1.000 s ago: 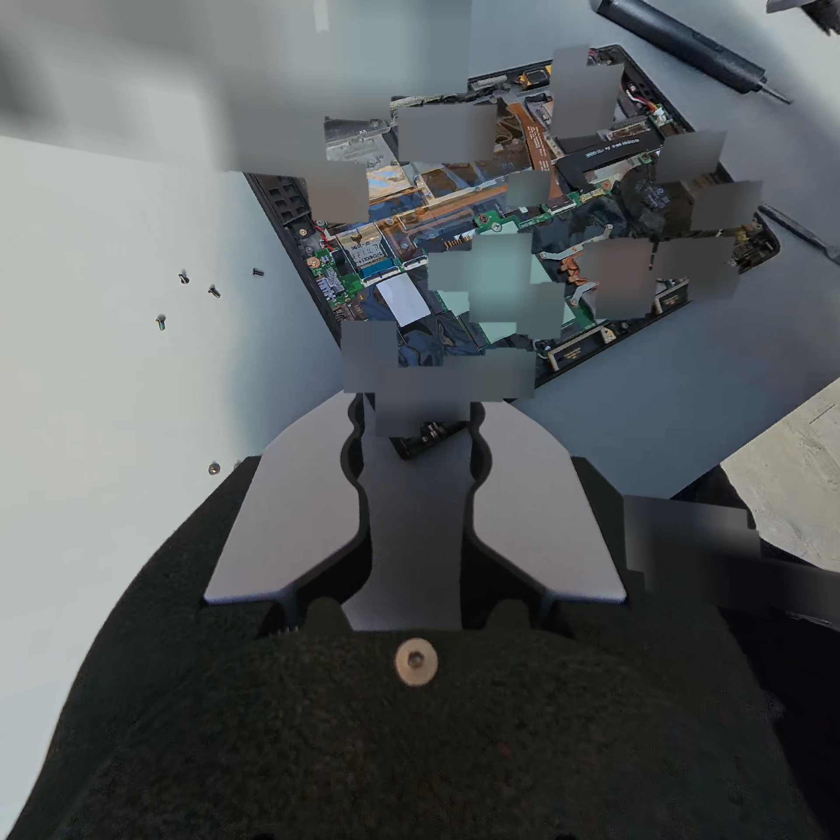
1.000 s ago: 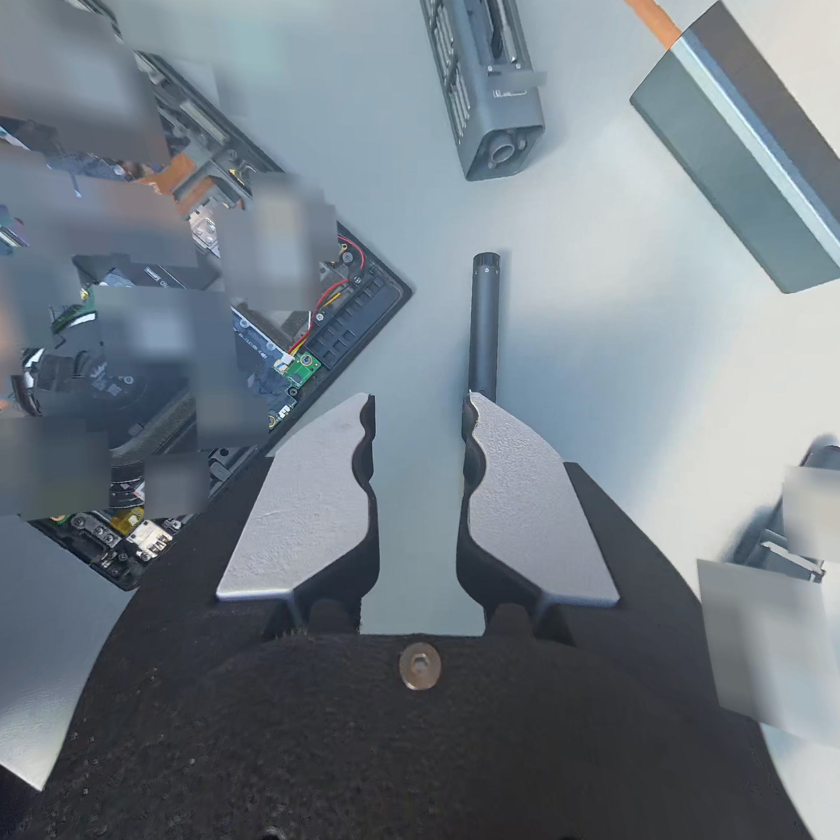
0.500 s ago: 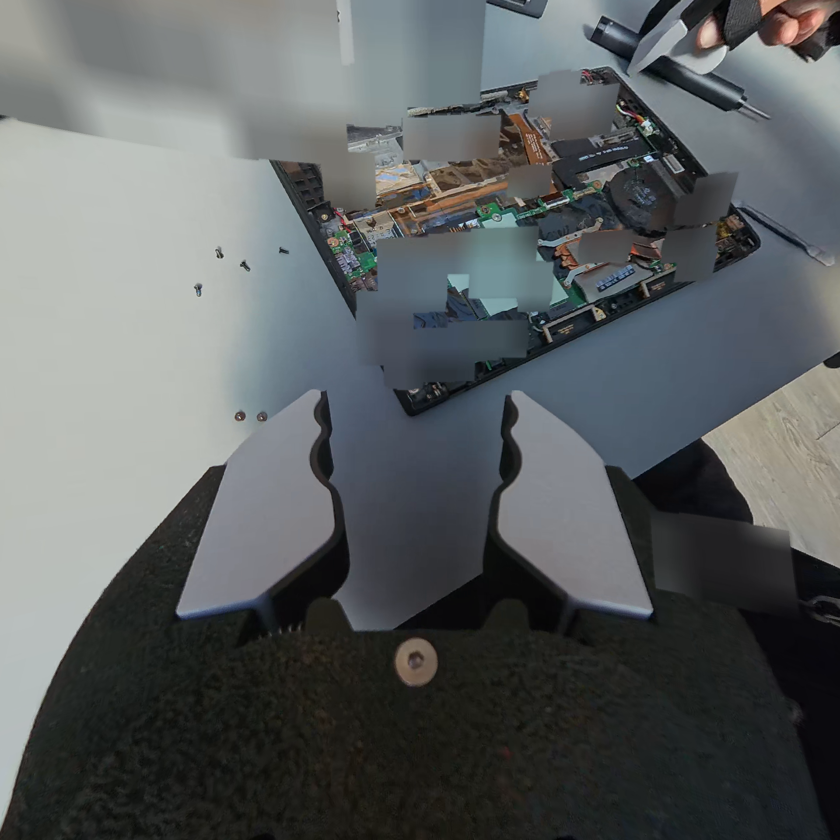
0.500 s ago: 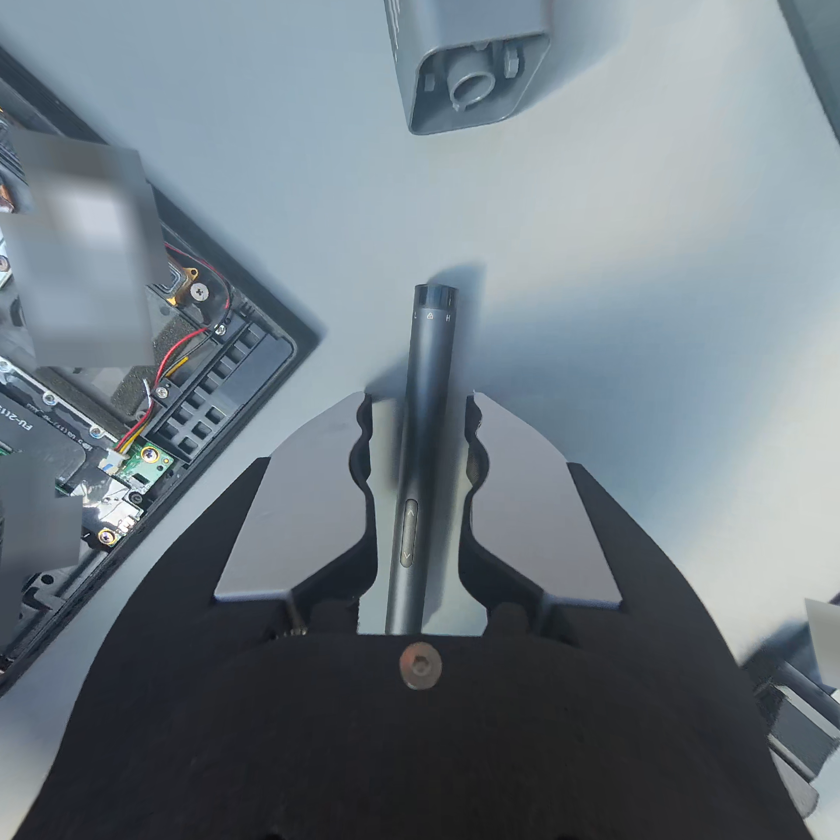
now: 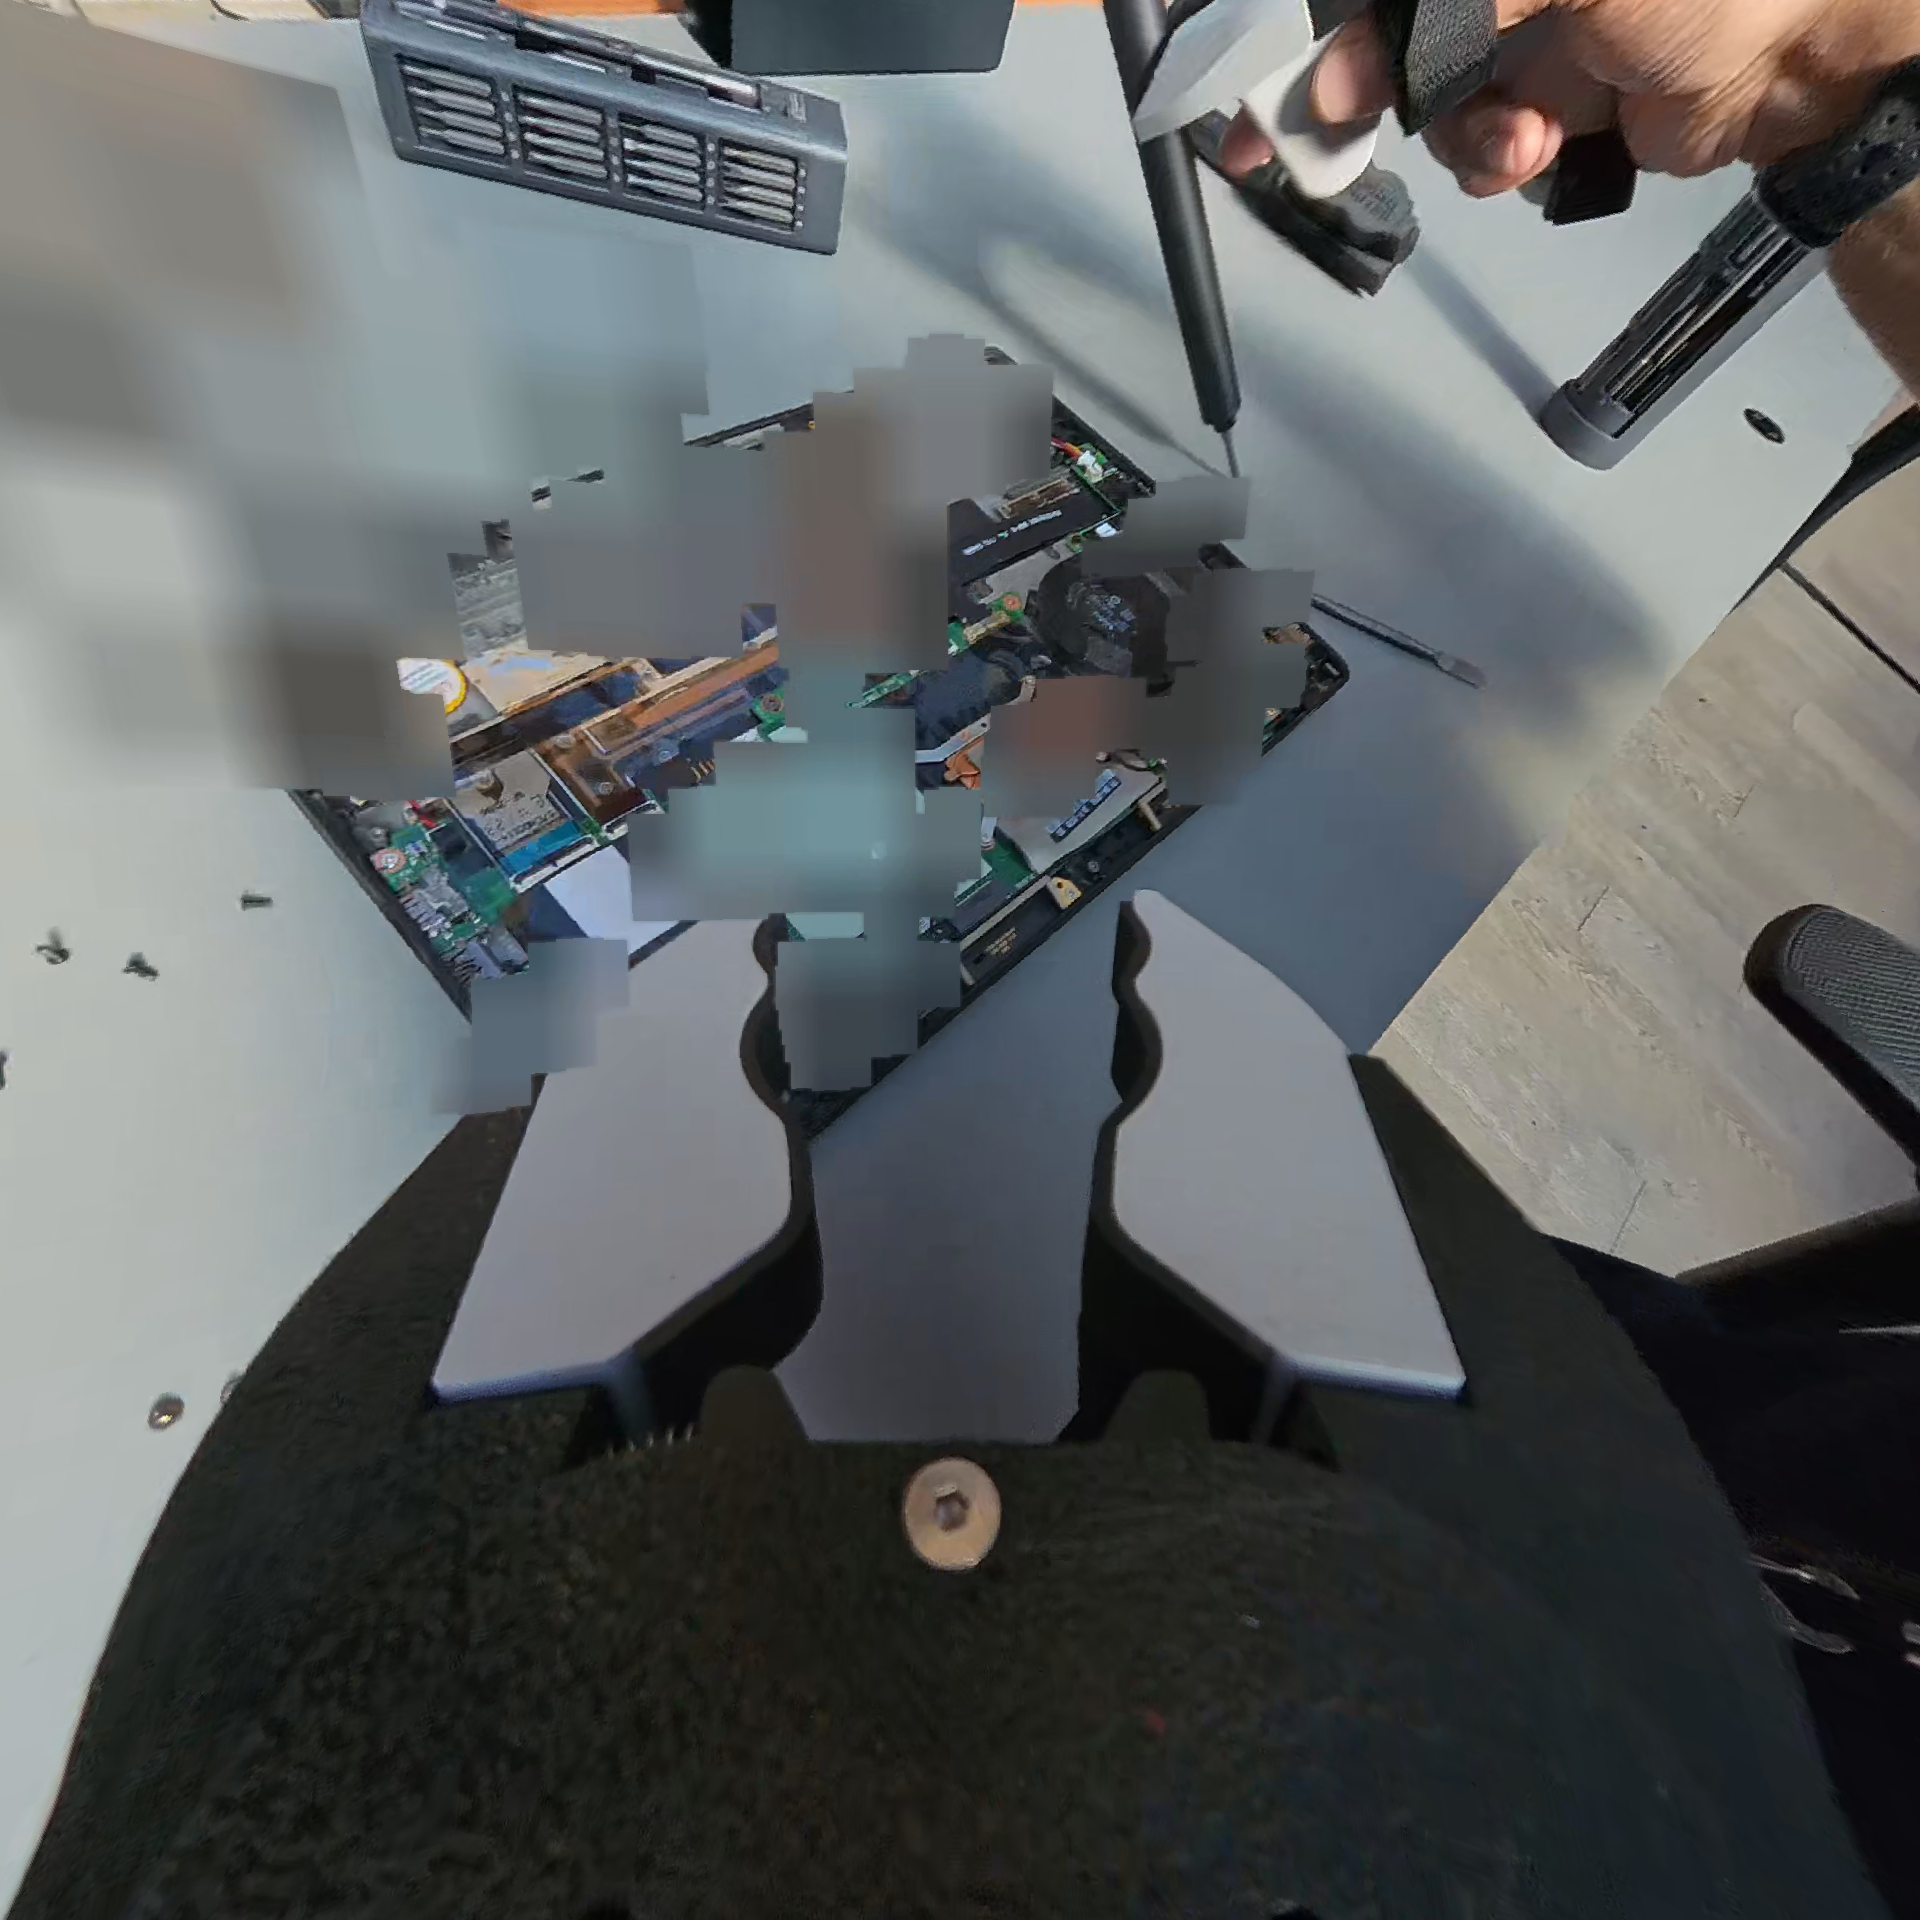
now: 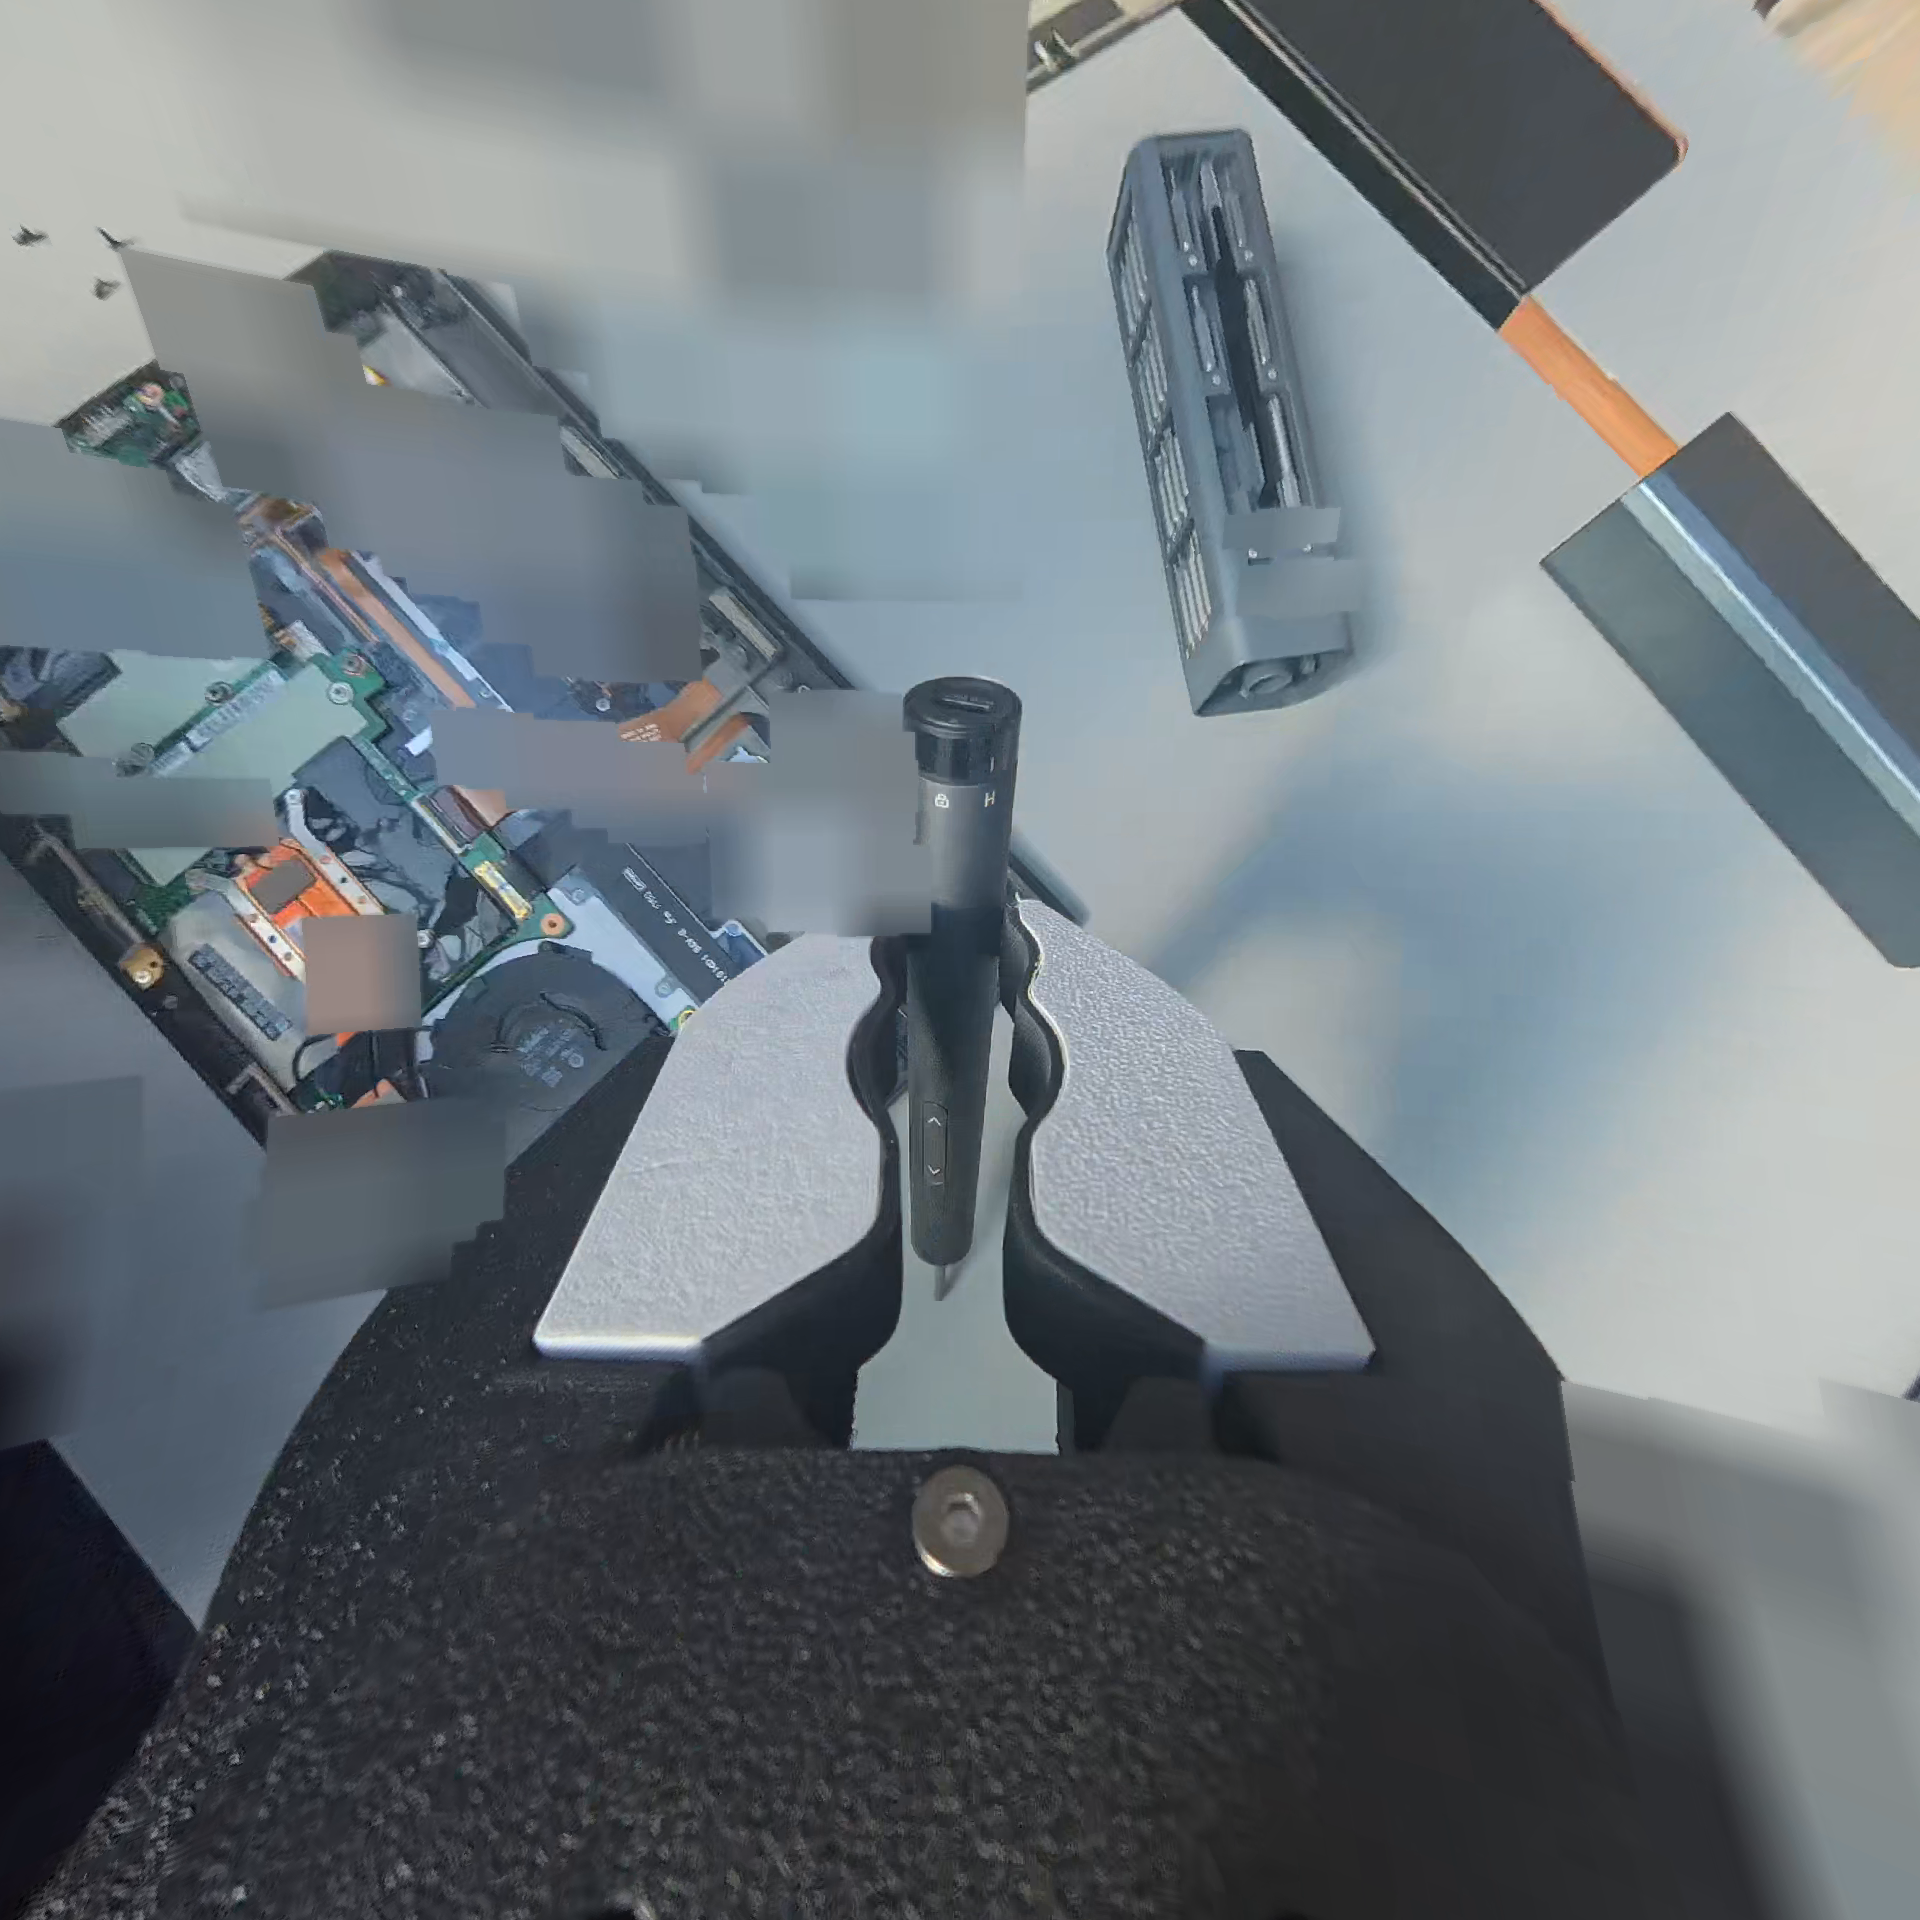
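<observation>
My right gripper (image 6: 951,930) is shut on a black pen-shaped electric screwdriver (image 6: 961,831). Both pads press on its barrel, its cap end points away from me and its bit toward the camera. In the left wrist view the right gripper (image 5: 1236,114) shows at the top right in a person's hand. There it holds the screwdriver (image 5: 1190,260) tilted, bit down, just above the table beside the far corner of the opened laptop (image 5: 1091,613). My left gripper (image 5: 951,914) is open and empty, hovering over the laptop's near corner. The laptop's bare boards and fan also show in the right wrist view (image 6: 343,831).
A grey bit case (image 5: 613,135) lies beyond the laptop and also shows in the right wrist view (image 6: 1216,416). Loose screws (image 5: 135,966) lie at the left. A dark tube case (image 5: 1683,312) and a thin pry tool (image 5: 1392,644) lie at the right. Dark boxes (image 6: 1766,675) stand at the far right. The table ends above a wooden floor (image 5: 1662,935). Across from one pair of fingers to the other is roughly 30 cm. The grey bit case (image 5: 613,135) lies some 20 cm from my right tips, 35 cm from my left tips.
My right gripper came down around the screwdriver lying on the table, shut on it and lifted it. My left gripper opened wide, narrowed a little and moved over the laptop's near corner.
</observation>
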Available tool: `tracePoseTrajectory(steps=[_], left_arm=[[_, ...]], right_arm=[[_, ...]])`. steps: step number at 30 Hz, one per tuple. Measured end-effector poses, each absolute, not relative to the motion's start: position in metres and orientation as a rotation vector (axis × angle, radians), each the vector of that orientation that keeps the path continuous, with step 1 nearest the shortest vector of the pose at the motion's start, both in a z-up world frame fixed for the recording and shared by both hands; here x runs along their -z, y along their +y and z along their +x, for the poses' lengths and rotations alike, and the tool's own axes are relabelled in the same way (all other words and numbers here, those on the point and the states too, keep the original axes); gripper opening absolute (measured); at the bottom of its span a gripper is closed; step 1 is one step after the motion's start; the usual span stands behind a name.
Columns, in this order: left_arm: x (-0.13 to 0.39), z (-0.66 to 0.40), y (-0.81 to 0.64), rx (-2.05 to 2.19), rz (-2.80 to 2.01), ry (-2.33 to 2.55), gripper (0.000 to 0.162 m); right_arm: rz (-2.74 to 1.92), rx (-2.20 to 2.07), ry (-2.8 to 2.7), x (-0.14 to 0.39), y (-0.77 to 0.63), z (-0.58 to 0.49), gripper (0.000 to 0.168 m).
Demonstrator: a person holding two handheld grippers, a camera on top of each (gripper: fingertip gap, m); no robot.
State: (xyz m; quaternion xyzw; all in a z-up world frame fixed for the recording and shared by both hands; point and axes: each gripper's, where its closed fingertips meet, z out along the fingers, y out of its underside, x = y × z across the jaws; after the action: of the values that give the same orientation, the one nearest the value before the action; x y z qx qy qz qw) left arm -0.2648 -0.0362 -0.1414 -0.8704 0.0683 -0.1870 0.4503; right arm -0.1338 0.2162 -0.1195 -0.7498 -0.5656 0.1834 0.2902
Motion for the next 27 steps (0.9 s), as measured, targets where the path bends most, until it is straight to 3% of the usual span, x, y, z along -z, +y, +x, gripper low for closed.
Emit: tracePoseTrajectory(steps=[5, 9, 17, 20, 23, 27], left_arm=[[0.112, -0.223, -0.002, 0.554, -2.064, 0.324, 0.058], [0.079, -0.204, 0.021, 0.555, -1.946, 0.392, 0.059], [0.044, -0.211, 0.013, 0.552, -1.839, 0.419, 0.06], [0.042, -0.215, -0.003, 0.591, -1.85, 0.495, 0.048], [0.036, -0.213, -0.025, 0.738, -1.821, 0.566, 0.018], [0.038, -0.218, -0.034, 0.778, -1.837, 0.607, 0.018]], right_arm=[[-1.793, -0.454, -1.516, 0.05, 0.167, -0.149, 0.017], [-1.669, -0.687, -1.505, 0.01, 0.104, -0.178, 0.017], [-1.597, -1.25, -1.539, 0.005, -0.001, -0.234, 0.016], [-1.54, -1.356, -1.626, 0.005, -0.022, -0.244, 0.017], [-1.469, -1.454, -1.698, 0.003, -0.037, -0.246, 0.017], [-1.451, -1.504, -1.713, 0.006, -0.044, -0.25, 0.017]])
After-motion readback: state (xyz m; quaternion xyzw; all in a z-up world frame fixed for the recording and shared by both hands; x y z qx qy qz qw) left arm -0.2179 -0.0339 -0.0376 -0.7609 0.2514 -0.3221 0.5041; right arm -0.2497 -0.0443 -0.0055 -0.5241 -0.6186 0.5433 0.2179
